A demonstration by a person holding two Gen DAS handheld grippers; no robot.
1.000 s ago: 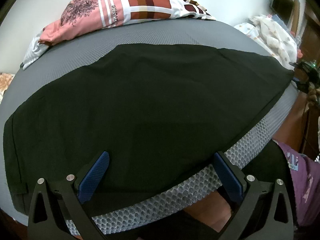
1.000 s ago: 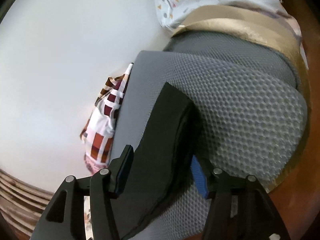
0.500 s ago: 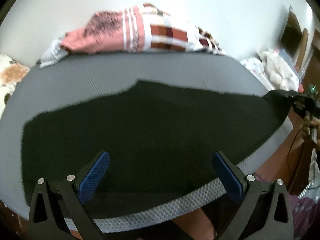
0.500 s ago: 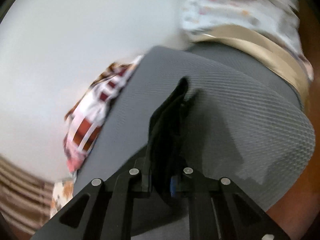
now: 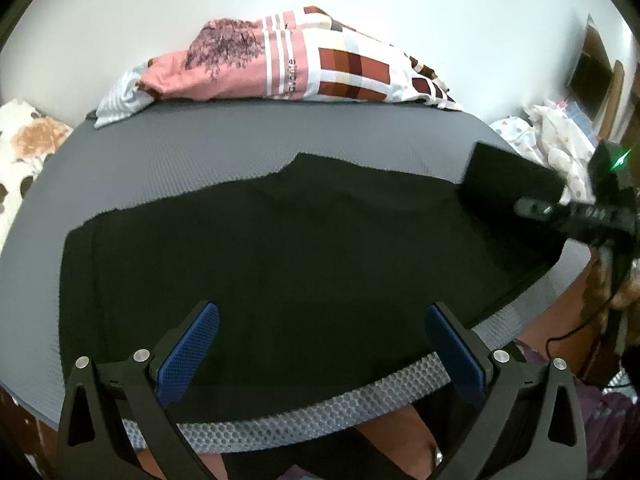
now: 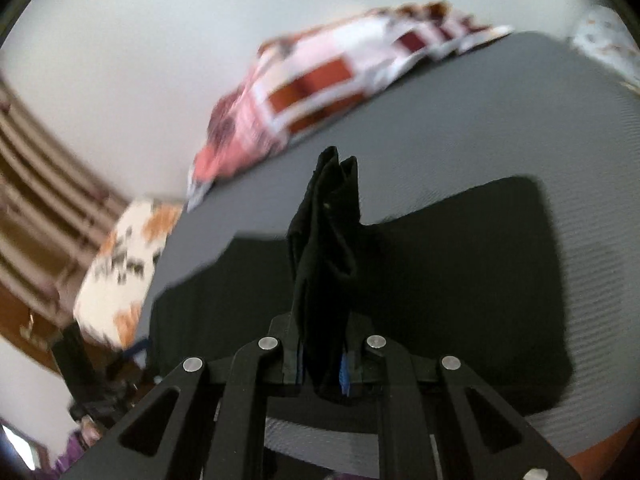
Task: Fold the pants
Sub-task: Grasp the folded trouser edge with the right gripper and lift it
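Your right gripper (image 6: 323, 364) is clamped on the black pants' (image 5: 280, 248) right end, raised above the grey mattress (image 5: 240, 148); your left gripper (image 5: 320, 344) gapes wide, idle. Crosswise fold barely begun.

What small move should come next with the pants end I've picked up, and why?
Probably carry it across toward the other end. The right hand-held gripper is shut on the lifted end of the black pants, the rest lies flat on the grey mat, and the left hand-held gripper hovers open.
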